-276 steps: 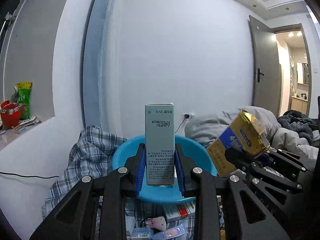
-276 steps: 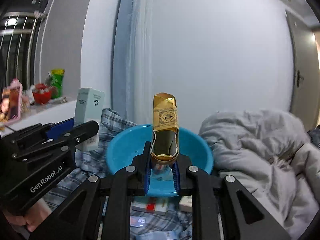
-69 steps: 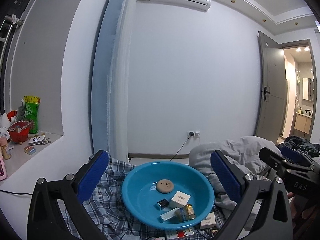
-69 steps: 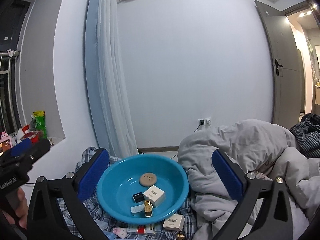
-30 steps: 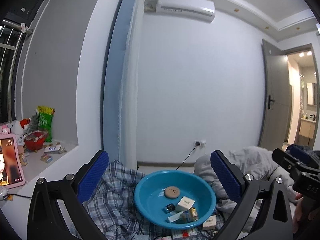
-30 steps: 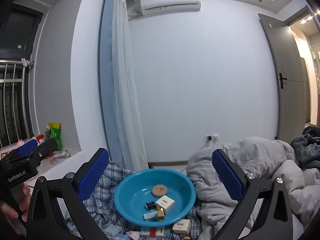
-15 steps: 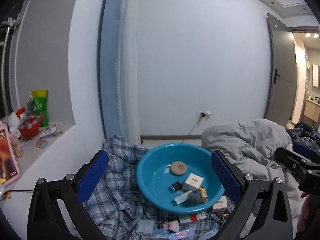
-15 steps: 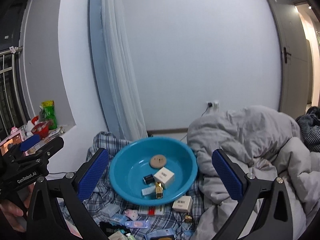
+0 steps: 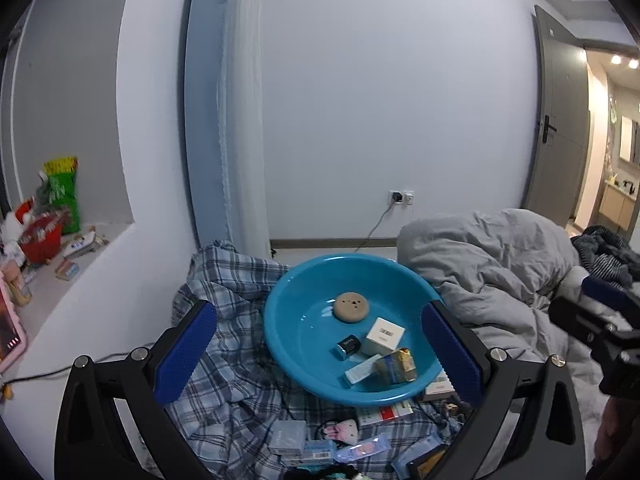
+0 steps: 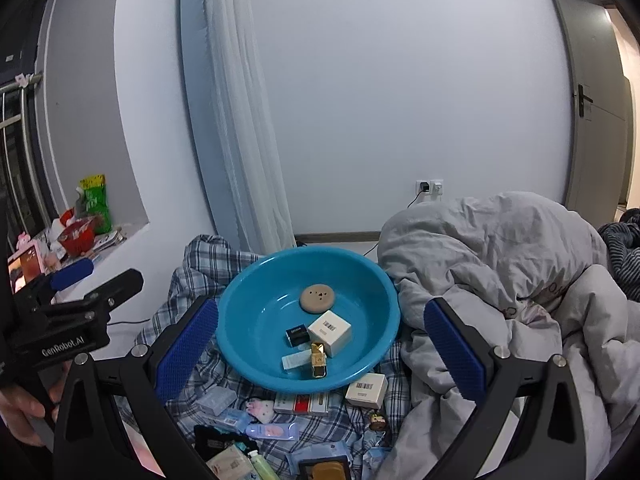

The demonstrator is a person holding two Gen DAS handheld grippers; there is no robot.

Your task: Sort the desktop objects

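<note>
Both the left gripper and right gripper are wide and empty. Loose boxes lie at 6 o'clock of the basin; soft bedding could let them slide on pinching.

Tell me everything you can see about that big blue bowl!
The blue bowl is round, wide and shallow, and looks like smooth shiny plastic. It sits upright on a rumpled checked cloth, with a grey quilt bunched at its right side. Inside lie a round tan disc, a white box, a small black box, a pale blue box and a gold packet. More small boxes lie on the cloth just in front of it. Nothing is gripping it.
</note>
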